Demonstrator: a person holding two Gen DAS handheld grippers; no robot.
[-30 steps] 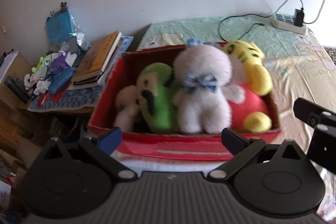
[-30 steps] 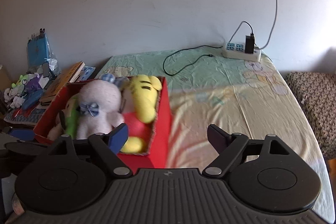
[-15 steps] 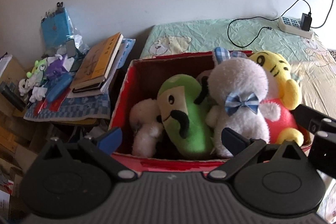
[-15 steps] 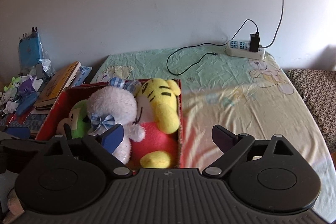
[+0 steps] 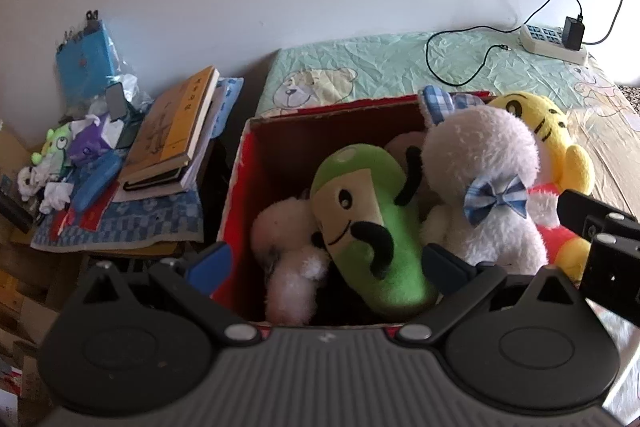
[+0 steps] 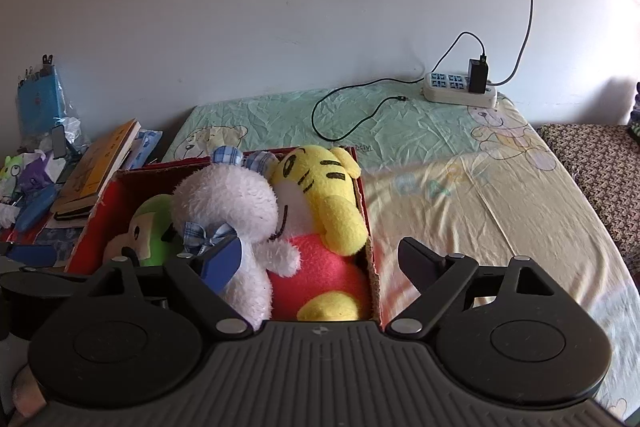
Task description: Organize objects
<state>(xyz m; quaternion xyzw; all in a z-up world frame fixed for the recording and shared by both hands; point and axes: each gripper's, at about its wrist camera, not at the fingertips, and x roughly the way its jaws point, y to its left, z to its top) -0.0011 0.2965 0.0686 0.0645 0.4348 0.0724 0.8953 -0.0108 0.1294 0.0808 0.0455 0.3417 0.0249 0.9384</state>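
Four plush toys – green [image 5: 372, 227], white [image 5: 492, 195], yellow [image 6: 320, 195], small white [image 5: 288, 251] – sit packed in red box [image 5: 240, 187] on bed [image 6: 460, 195]. Left gripper [image 5: 324, 263] & right gripper [image 6: 320, 263] hover w/ jaws spread, empty. Sorting looks near done; bed otherwise bare of toys.

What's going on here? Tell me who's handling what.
A person holds a gripper in each hand over a red cardboard box packed with plush toys on the bed. The left gripper hangs open above the green plush and the small white plush. The right gripper is open too, above the yellow tiger plush and the white bunny with the blue bow. Neither grips anything. Books and clutter lie on a side table left of the box.
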